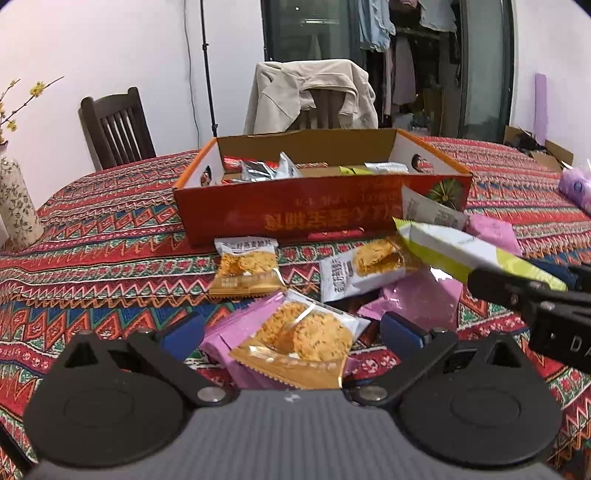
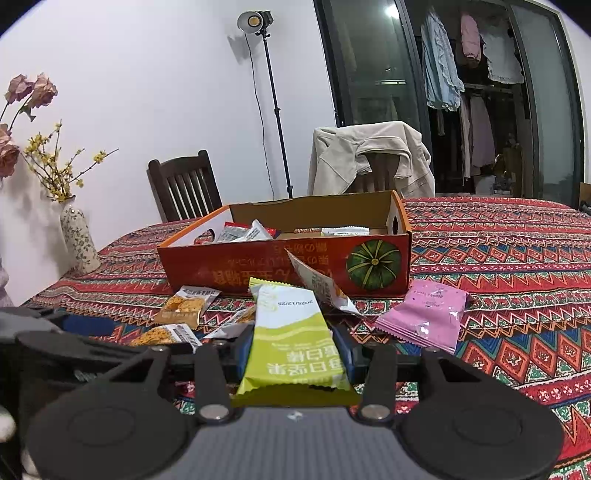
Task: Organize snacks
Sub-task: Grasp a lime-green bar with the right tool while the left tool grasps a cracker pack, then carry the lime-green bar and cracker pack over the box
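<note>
Green-and-white bar (image 2: pixel 291 339) pinched at mid-length between the pads of the right hand-held gripper (image 2: pixel 293 349), held in the air above the desk (image 2: pixel 517 258), short of the red box (image 2: pixel 288 266). Likely light, crinkly foil, slippery, with something breakable inside; best gripped across the flat middle, gently, not by the sealed ends. Left hand-held gripper (image 1: pixel 291 332) spread wide, holding nothing, hovering over an oat crisp pack (image 1: pixel 299 343) lying on pink packets (image 1: pixel 221 336). Left view alone shows that pile up close, plus the right gripper from the side with the bar jutting out. Right view alone shows the clamp on the bar, another pink packet (image 2: pixel 424 314) beside the box, and a lamp (image 2: pixel 255 20).
</note>
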Action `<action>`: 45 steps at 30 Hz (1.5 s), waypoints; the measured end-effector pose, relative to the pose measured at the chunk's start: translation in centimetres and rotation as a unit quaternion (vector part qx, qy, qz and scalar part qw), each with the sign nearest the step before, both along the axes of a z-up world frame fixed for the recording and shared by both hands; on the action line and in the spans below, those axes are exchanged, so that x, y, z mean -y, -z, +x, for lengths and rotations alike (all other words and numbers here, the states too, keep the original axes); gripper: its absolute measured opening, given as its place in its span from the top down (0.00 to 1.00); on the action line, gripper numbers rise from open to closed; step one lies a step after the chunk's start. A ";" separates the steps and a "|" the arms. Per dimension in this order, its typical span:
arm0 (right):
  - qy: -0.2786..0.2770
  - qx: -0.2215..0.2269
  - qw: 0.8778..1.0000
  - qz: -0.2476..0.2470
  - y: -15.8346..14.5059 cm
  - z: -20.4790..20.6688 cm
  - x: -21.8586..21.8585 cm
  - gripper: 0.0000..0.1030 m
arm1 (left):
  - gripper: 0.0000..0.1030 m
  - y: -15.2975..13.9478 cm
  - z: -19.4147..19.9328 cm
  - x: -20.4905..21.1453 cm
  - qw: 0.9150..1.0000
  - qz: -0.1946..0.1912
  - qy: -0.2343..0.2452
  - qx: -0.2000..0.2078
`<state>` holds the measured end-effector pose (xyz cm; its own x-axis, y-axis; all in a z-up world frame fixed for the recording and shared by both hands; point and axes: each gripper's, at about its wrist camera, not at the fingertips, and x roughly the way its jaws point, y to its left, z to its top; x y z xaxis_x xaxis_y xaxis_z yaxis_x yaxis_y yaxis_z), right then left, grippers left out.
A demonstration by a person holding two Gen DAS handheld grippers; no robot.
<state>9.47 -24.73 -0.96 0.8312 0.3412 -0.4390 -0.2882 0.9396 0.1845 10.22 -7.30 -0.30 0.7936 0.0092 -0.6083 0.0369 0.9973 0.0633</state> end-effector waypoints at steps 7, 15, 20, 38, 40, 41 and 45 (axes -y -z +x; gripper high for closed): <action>-0.003 0.000 1.000 0.003 0.1 0.0 0.1 0.58 | 0.21 0.7 0.5 0.4 1.000 0.004 0.001 -0.011; -0.006 0.000 1.000 0.000 0.2 0.0 -0.2 0.58 | 0.37 0.6 0.1 -0.1 1.000 -0.010 0.007 0.000; -0.008 0.004 1.000 0.000 0.0 -0.3 -0.3 0.58 | 0.38 0.1 -0.5 -0.7 1.000 -0.020 0.008 0.010; -0.009 0.044 0.999 -0.001 -3.3 -1.2 -1.9 0.58 | 0.38 -4.9 -1.8 -2.7 0.995 -0.045 0.008 0.087; -0.007 0.047 0.999 -0.003 -3.7 -0.8 -2.0 0.58 | 0.38 -5.3 -1.4 -2.7 0.995 -0.044 0.010 0.090; -0.006 0.049 0.999 -0.003 -3.9 -0.6 -2.0 0.58 | 0.38 -5.5 -1.2 -2.7 0.995 -0.043 0.011 0.092; 0.001 0.056 0.998 -0.004 -5.0 0.6 -2.1 0.58 | 0.38 -6.4 -0.1 -2.6 0.994 -0.041 0.014 0.101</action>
